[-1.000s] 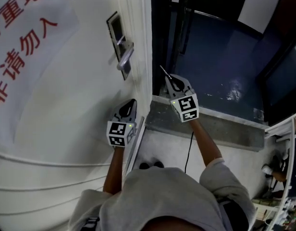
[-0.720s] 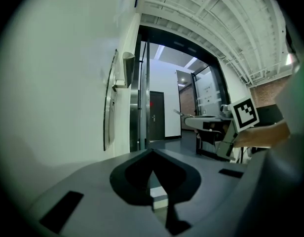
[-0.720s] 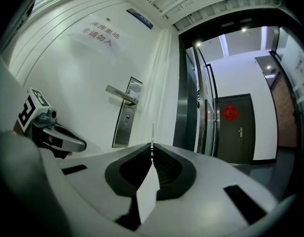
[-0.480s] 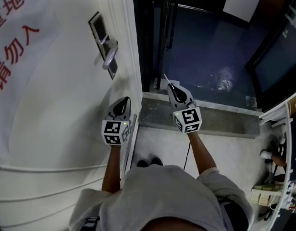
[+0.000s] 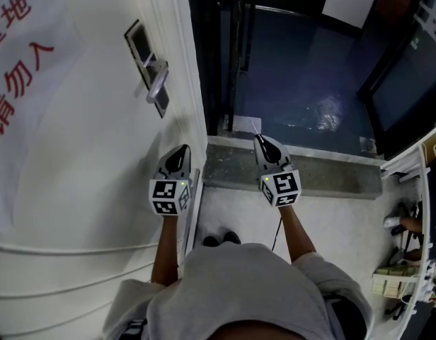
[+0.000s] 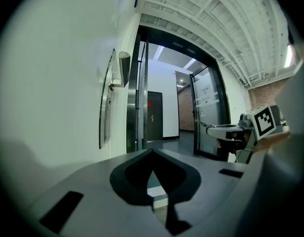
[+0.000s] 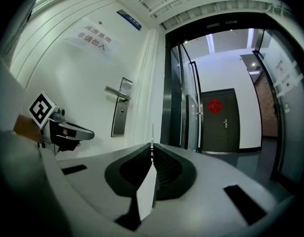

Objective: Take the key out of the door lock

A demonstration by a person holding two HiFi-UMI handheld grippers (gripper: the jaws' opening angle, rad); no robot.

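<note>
The silver lock plate (image 5: 143,66) with its lever handle (image 5: 158,85) is on the white door (image 5: 69,140), left of the open doorway. My right gripper (image 5: 261,139) is shut on the key (image 5: 255,127), well away from the lock, over the stone threshold. In the right gripper view the key's thin blade (image 7: 152,135) sticks up from between the jaws of the right gripper (image 7: 152,151), with the lock plate (image 7: 121,113) far to the left. My left gripper (image 5: 178,151) hangs near the door's edge, shut and empty. The left gripper (image 6: 153,152) faces the doorway, with the lock plate (image 6: 105,107) on its left.
A grey stone threshold (image 5: 317,172) runs across the doorway, with a dark glossy floor (image 5: 303,83) beyond it. Red characters (image 5: 20,62) are printed on the door. A dark door with a red ornament (image 7: 218,120) stands down the corridor. A cluttered shelf (image 5: 409,261) is at the right edge.
The right gripper with the key has drawn back from the door and dropped lower in the view. The left gripper has hardly moved. The view has shifted, so the lock sits further left.
</note>
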